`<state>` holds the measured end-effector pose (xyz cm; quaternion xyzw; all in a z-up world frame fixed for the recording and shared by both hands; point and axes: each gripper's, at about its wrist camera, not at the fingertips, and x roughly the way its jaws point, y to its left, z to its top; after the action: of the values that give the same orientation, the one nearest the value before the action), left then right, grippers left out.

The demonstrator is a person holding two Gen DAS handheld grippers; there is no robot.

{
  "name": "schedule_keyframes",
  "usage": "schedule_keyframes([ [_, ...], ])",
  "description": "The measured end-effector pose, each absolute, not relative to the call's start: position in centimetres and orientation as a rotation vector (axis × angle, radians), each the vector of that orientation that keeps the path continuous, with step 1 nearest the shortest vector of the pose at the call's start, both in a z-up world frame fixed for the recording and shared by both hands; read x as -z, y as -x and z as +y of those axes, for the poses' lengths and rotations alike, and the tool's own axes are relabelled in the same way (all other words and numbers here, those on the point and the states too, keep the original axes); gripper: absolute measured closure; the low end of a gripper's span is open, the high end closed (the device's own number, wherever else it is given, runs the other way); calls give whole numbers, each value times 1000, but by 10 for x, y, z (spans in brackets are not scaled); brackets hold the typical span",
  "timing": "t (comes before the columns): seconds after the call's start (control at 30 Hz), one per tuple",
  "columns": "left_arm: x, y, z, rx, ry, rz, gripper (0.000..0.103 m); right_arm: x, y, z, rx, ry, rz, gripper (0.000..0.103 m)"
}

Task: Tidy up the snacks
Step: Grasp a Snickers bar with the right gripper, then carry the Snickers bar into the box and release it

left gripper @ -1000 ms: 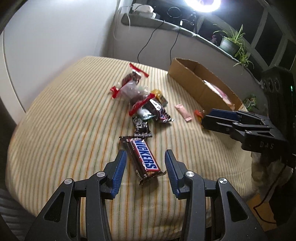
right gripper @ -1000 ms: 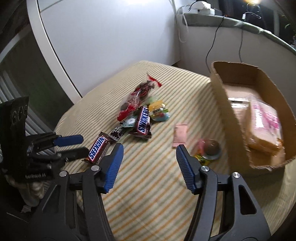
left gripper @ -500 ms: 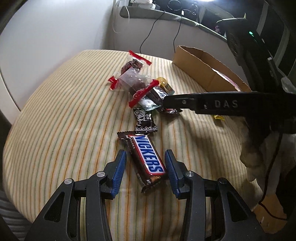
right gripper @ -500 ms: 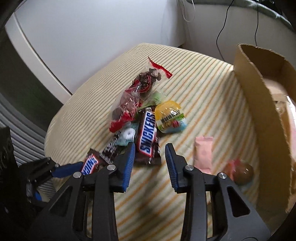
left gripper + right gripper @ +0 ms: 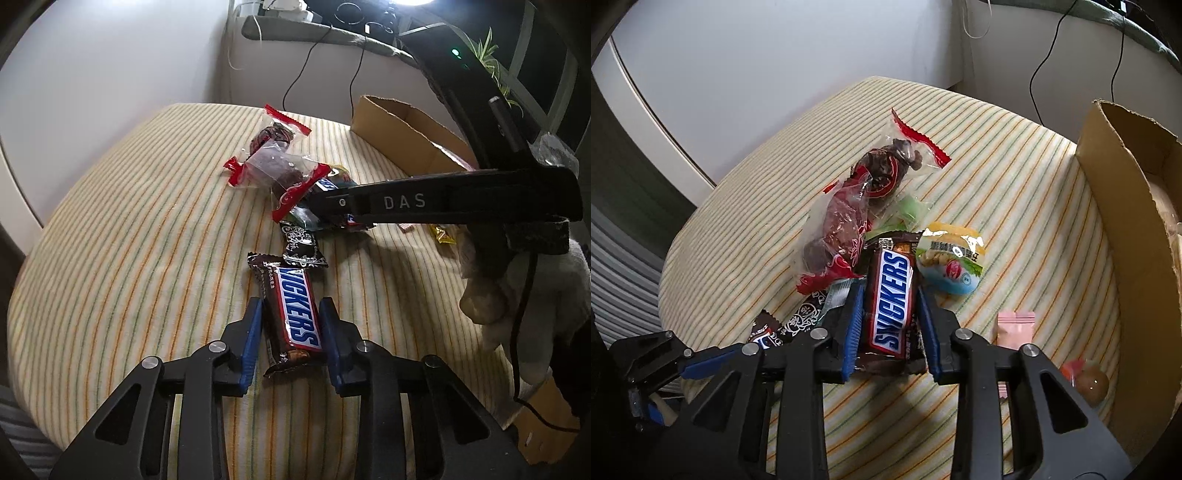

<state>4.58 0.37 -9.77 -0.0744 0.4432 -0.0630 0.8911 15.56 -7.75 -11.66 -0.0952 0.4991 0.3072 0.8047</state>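
Note:
A Snickers bar (image 5: 291,314) lies on the striped cloth between the blue pads of my left gripper (image 5: 291,332); the jaws are narrowed around it, with slim gaps still showing. A second Snickers bar (image 5: 890,302) lies between the pads of my right gripper (image 5: 890,325), which stand close along its sides. My right gripper also shows in the left wrist view (image 5: 406,206), reaching over the snack pile. The cardboard box (image 5: 1126,229) stands at the right.
Red-and-clear candy bags (image 5: 857,206), a round yellow-lidded cup (image 5: 951,264), a small black patterned packet (image 5: 301,245), a pink sachet (image 5: 1015,328) and a foil ball (image 5: 1091,384) lie on the round table (image 5: 129,240). Wall and cables stand behind.
Both grippers have moved forward and down over their Snickers bars, and both jaws have narrowed around them. The right gripper swung left from the box side to the pile.

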Motion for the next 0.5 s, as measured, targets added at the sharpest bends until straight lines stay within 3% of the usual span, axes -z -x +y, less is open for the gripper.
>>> schedule_keyframes([
  [0.5, 81, -36, 13, 141, 216, 875, 75, 93, -136, -113, -682, 128, 1031, 74],
])
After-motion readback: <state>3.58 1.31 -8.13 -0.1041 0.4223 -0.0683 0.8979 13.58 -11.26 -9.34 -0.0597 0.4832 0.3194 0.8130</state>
